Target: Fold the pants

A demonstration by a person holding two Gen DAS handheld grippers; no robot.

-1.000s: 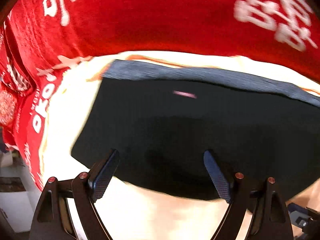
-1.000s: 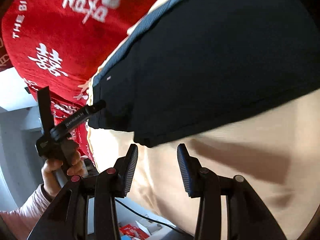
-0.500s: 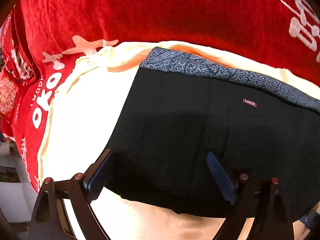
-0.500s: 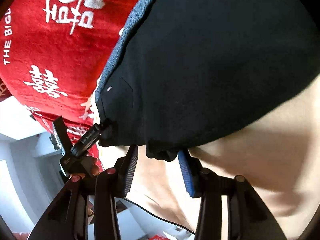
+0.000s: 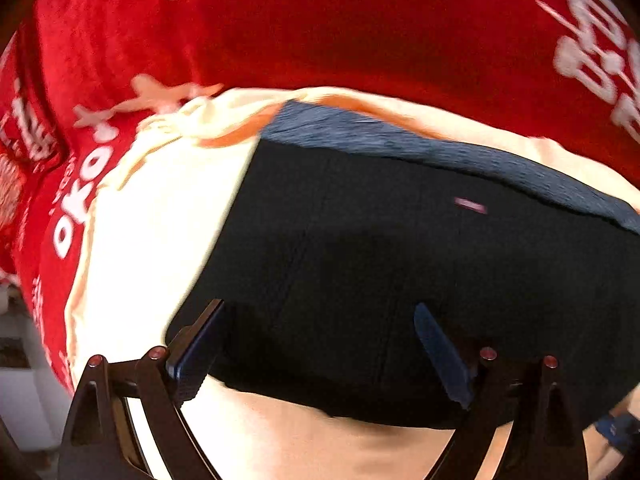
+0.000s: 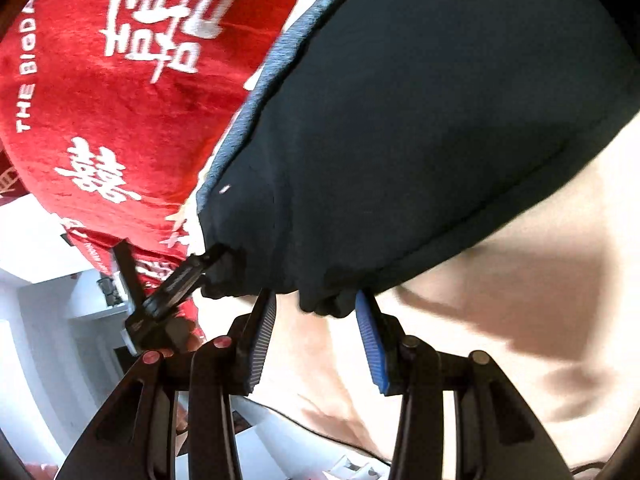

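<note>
Black fabric pants (image 5: 400, 264) with a grey patterned waistband lie flat on the cream sheet (image 5: 152, 232), their right part cut off by the frame. Left gripper (image 5: 320, 344): jaws wide apart, just been opening, straddling the hem at 6 o'clock. Right gripper (image 6: 316, 320): jaws half apart around the bunched corner; contact unclear. Red printed blanket (image 5: 320, 32) at 12 o'clock, blurred.

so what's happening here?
A person is folding dark pants on a cream sheet laid over a red blanket. The left tool is wide open, its jaws just opened further, straddling the hem. The right tool is half open at a bunched corner, not clamped on it.
</note>
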